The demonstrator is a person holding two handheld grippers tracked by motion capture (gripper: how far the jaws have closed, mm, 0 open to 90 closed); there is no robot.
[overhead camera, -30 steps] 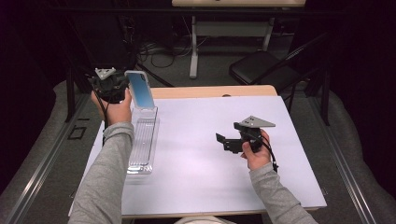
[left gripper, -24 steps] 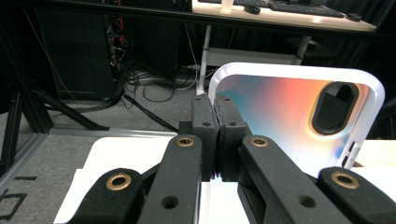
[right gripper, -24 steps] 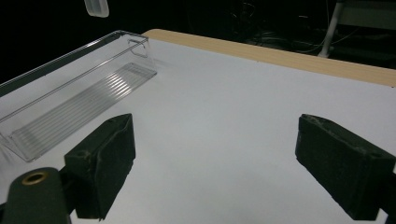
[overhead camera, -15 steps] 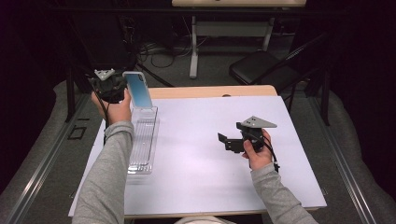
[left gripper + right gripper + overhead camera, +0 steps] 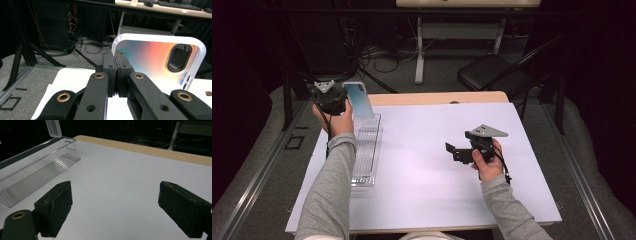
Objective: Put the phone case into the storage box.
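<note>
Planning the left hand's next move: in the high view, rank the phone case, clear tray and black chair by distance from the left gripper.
1. Phone case, pinched in the left gripper.
2. Clear tray, just below on the table.
3. Black chair, far right, beyond the table.

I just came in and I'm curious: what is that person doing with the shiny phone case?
A person sits at a white table with a gripper in each hand. The left gripper is shut on the edge of a phone case, holding it upright over the far end of a long clear plastic tray. The right gripper waits open above the bare table, holding nothing.
</note>
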